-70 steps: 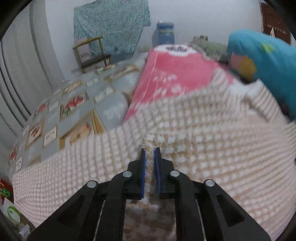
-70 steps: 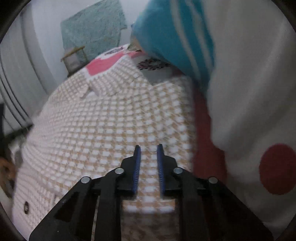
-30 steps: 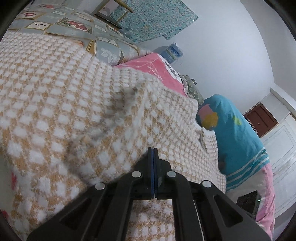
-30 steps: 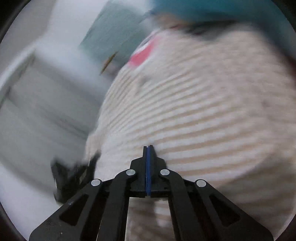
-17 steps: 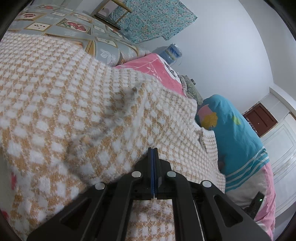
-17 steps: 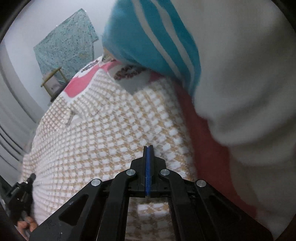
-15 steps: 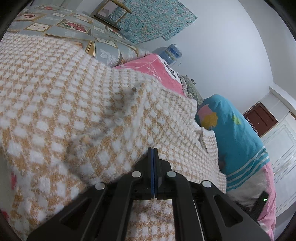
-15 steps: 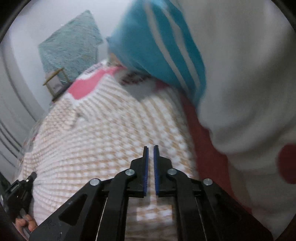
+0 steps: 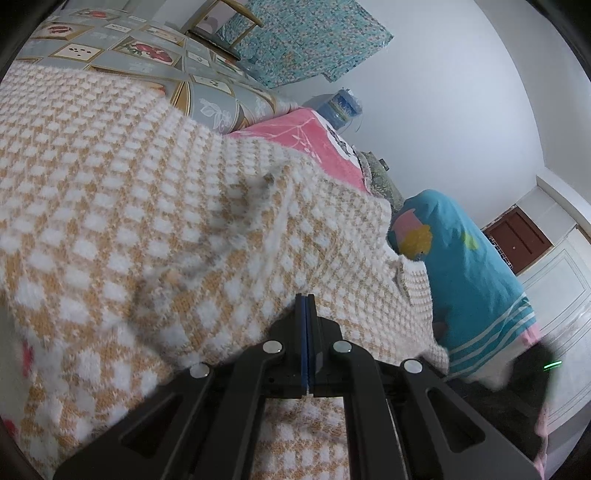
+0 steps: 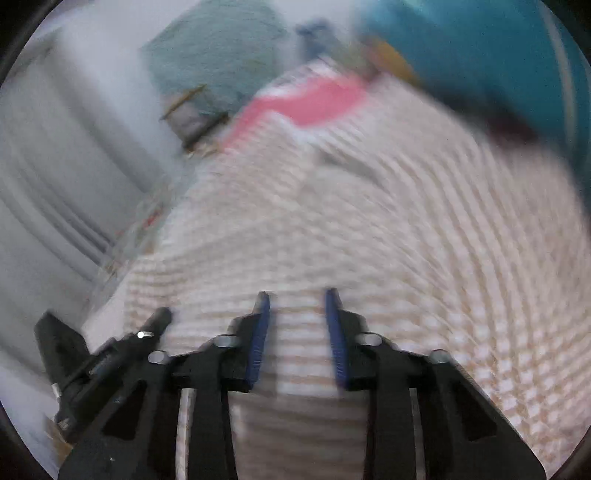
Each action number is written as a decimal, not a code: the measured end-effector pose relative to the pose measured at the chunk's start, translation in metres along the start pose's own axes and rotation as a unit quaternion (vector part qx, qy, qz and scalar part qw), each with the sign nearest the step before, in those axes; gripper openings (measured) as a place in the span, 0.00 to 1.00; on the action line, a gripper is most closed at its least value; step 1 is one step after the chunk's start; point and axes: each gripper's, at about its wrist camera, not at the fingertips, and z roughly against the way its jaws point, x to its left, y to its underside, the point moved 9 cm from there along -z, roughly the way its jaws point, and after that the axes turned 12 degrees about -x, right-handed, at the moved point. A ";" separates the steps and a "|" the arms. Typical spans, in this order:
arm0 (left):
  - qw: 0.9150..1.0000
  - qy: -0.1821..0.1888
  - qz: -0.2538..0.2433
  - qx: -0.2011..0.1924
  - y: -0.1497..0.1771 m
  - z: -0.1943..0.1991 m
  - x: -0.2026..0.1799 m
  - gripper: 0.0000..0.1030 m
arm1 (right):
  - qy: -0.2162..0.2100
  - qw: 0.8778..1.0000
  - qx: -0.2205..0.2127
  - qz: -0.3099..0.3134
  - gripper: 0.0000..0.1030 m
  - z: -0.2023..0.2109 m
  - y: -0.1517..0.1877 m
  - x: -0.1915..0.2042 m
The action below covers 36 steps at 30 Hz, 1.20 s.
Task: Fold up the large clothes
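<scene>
A large knitted sweater with an orange and white check lies spread over the bed. My left gripper is shut on a fold of the sweater's edge and holds it raised. In the right wrist view, which is blurred by motion, my right gripper is open just above the sweater, with nothing between its blue pads. The left gripper's black body shows at the lower left of that view.
The bed has a grey patterned cover and a pink blanket. A person in a teal and white top stands at the right. A wooden chair and a hanging teal cloth are by the far wall.
My right gripper has opened, let go of the sweater and swung left. My left gripper stays shut on the sweater and has hardly moved.
</scene>
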 end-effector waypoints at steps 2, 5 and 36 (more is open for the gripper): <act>1.000 0.001 -0.001 0.000 -0.001 0.001 0.000 0.04 | 0.003 0.997 -0.015 -0.076 0.00 0.009 -0.009 -0.037; 1.000 0.001 0.000 0.000 0.000 0.001 0.000 0.04 | 0.102 0.990 -0.072 -0.063 0.00 0.037 -0.026 -0.086; 0.983 0.015 0.185 -0.001 -0.034 0.062 0.053 0.02 | -0.006 0.994 -0.019 0.109 0.00 -0.038 0.016 0.024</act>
